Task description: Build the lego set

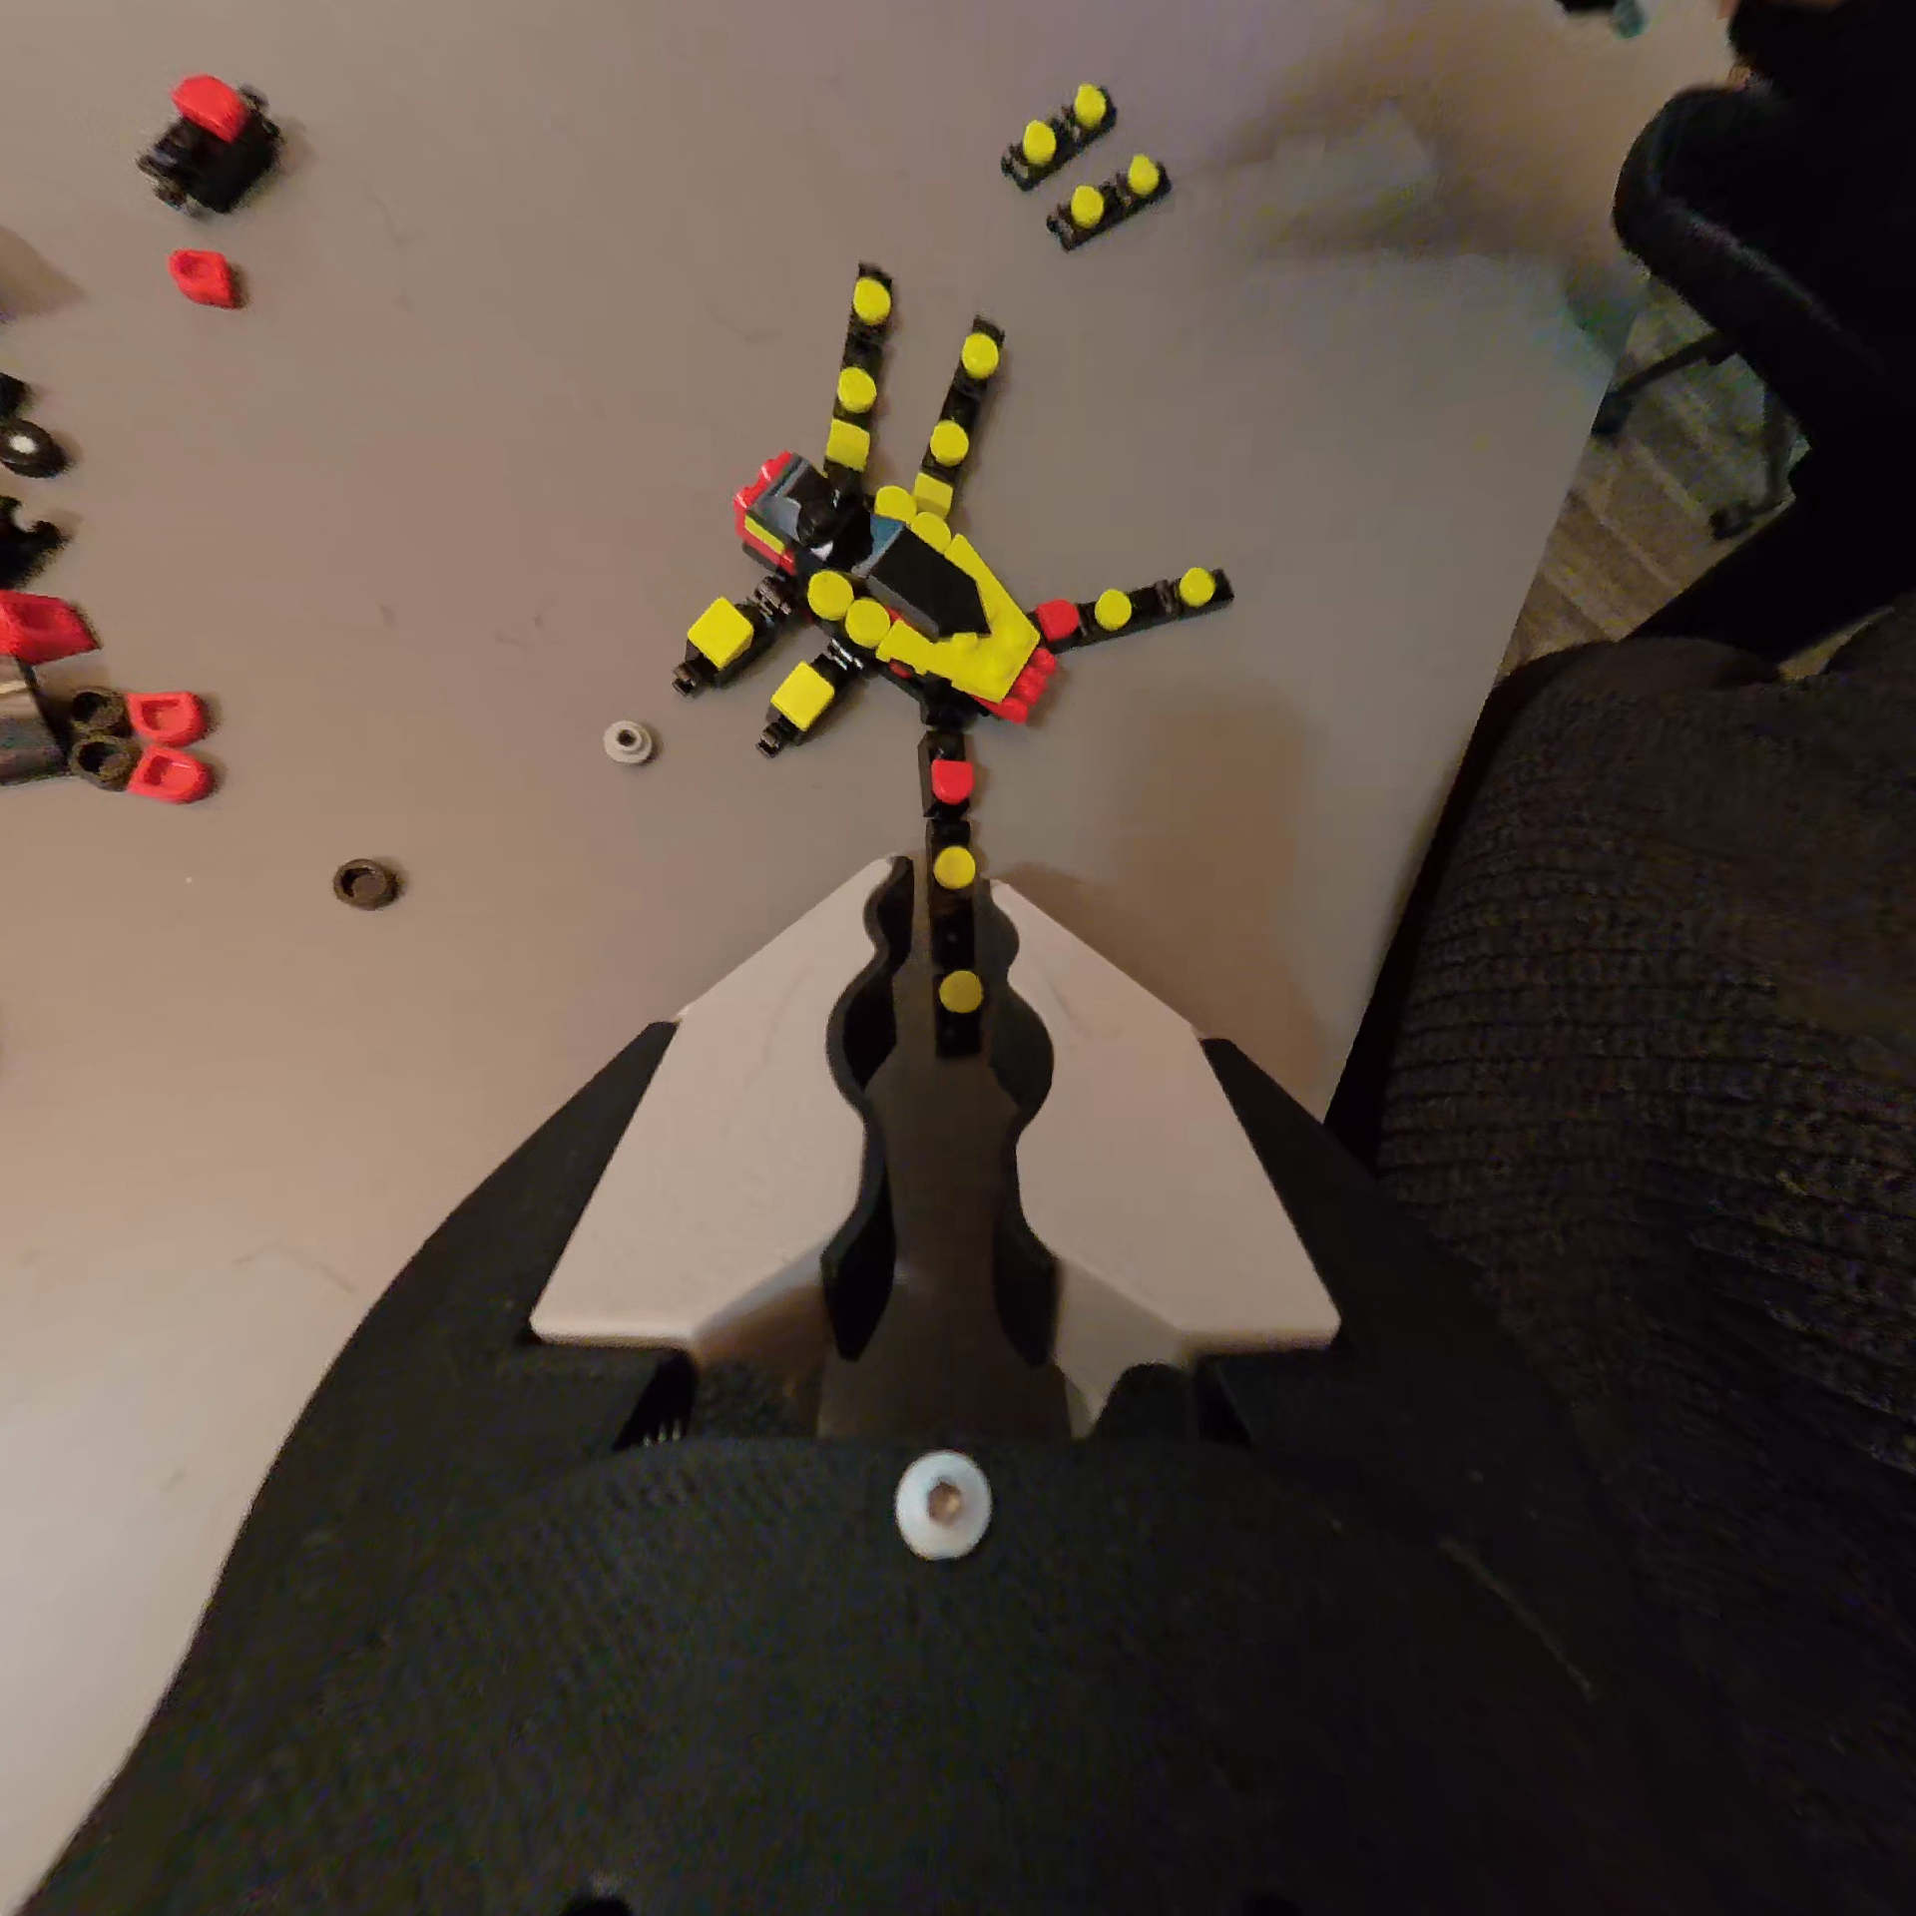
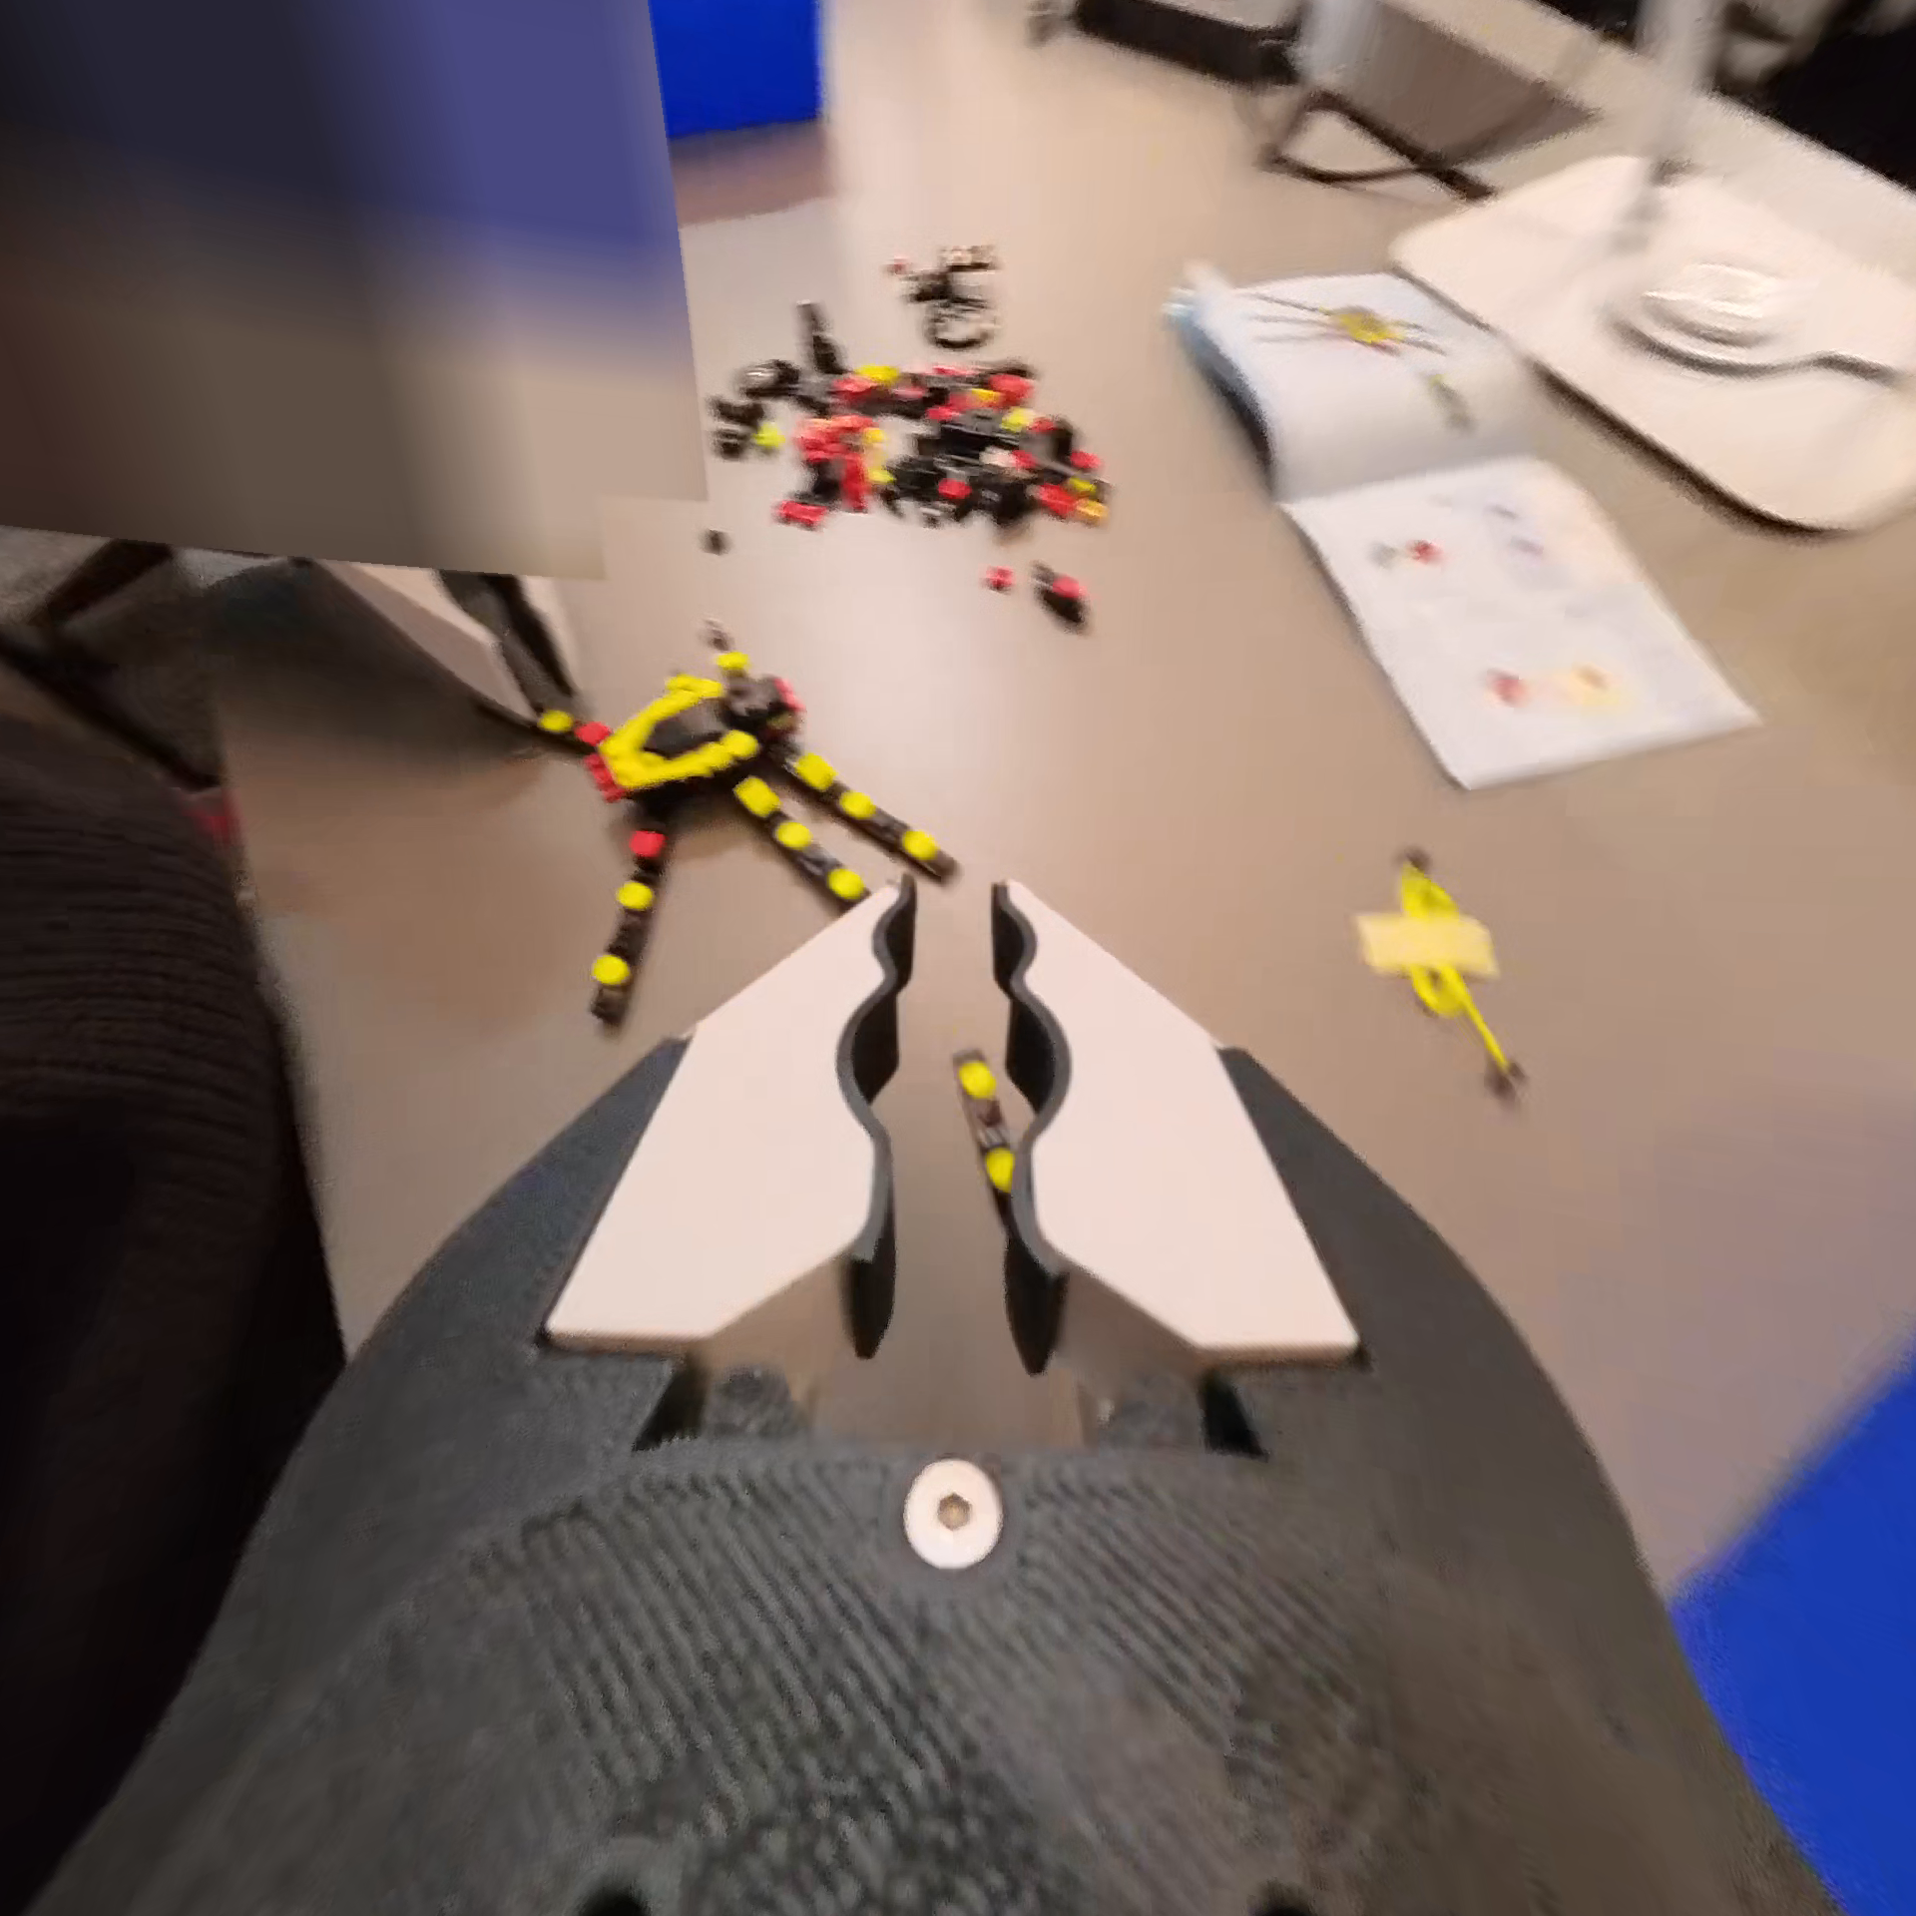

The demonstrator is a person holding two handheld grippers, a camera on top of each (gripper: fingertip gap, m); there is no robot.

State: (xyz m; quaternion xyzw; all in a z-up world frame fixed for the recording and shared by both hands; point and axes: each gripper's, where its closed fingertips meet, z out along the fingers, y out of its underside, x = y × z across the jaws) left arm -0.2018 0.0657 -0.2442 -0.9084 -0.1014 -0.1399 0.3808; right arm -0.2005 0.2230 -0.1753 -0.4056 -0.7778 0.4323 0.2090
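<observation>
The left hand-held gripper (image 1: 952,881) is clenched on one leg (image 1: 954,933) of the spider model (image 1: 912,601) lying on the bench (image 1: 415,1037), seemingly steadying it, while the right hand-held gripper (image 2: 954,902) hangs released above a loose leg piece (image 2: 985,1125).

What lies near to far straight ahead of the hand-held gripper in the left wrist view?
Left hand-held gripper around the black leg → red tile → spider body → two long legs → two loose leg strips.
</observation>
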